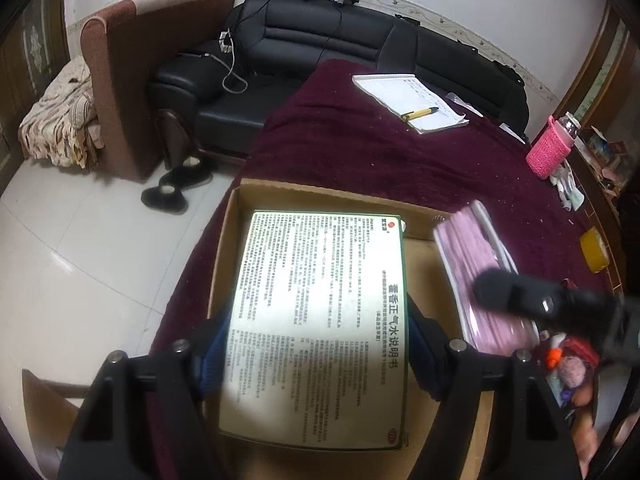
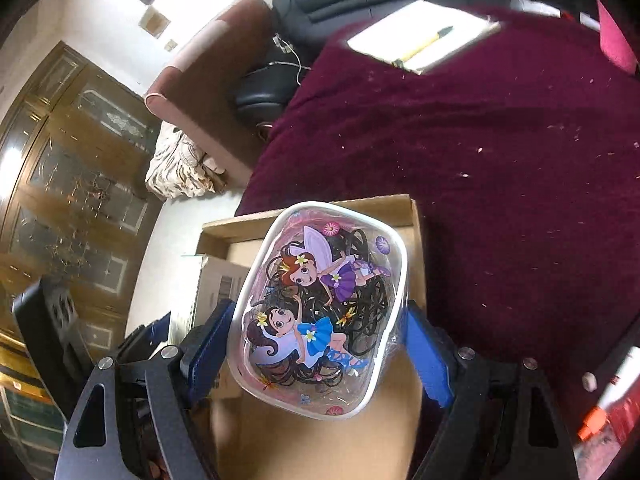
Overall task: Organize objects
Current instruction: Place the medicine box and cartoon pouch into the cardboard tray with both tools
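My left gripper is shut on a flat green-edged medicine box printed with Chinese text, held over the open cardboard box on the maroon table. My right gripper is shut on a clear pouch with cartoon fairies, full of black hair ties, held above the right part of the same cardboard box. In the left wrist view the pouch shows edge-on at the box's right side, with the right gripper's dark finger blurred across it. The medicine box shows at the left in the right wrist view.
A notepad with a yellow pen lies at the table's far side. A pink knitted bottle and a yellow block stand at the right. Small items lie near the box's right. A black sofa stands beyond.
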Motion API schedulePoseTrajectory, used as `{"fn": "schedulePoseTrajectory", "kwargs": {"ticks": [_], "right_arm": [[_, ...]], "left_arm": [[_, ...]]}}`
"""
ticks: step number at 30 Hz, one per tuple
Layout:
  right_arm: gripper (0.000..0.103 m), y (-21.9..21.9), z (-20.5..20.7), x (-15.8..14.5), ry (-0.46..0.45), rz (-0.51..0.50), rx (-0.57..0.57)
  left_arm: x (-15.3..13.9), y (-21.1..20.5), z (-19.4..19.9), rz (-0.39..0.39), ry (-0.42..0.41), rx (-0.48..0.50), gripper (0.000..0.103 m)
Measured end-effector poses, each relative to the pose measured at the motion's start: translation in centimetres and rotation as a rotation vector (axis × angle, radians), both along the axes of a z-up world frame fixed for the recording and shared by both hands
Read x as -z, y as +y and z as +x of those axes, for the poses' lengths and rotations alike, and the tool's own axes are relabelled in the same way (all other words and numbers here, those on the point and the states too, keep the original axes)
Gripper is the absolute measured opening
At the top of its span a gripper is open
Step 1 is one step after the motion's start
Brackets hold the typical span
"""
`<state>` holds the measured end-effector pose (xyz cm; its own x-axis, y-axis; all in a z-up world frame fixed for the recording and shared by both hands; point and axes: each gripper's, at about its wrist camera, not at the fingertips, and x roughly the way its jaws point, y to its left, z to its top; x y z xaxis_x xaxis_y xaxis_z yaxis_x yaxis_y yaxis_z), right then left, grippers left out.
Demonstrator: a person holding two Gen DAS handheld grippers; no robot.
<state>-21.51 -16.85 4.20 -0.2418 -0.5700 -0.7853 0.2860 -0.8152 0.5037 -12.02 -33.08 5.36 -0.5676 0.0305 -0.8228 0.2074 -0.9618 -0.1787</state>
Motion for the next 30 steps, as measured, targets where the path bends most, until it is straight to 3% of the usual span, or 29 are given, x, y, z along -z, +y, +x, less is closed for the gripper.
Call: {"fn": "schedulePoseTrajectory", "kwargs": {"ticks": [6, 10, 18, 22, 30], "right_arm": [[0.087, -1.2, -0.7, 1.1, -0.02, 0.02, -0.001], [0.088, -1.5, -1.0, 1.3, -0.023, 0.031, 0.01], [0.091, -2.4, -0.9, 1.8, -0.056, 0.04, 0.007], [0.092, -2.4, -0.3, 0.7, -0.024, 0.053, -0.017], [0.092, 1.7, 4.4, -1.7, 0.043, -0.036, 0.002]], "left_arm": [[0.2, -0.3, -0.2, -0.003, 0.02, 0.016, 0.076], [0.0, -0.8, -0.1, 0.029, 0.031, 0.031, 0.083], [-0.9, -1.2, 2.0, 0.062, 0.053, 0.034, 0.083], [-1.9, -1.3, 4.2, 0.055, 0.07, 0.038, 0.083], [-3.8, 0.7, 7.7, 0.089, 0.132, 0.095, 0.083]]}}
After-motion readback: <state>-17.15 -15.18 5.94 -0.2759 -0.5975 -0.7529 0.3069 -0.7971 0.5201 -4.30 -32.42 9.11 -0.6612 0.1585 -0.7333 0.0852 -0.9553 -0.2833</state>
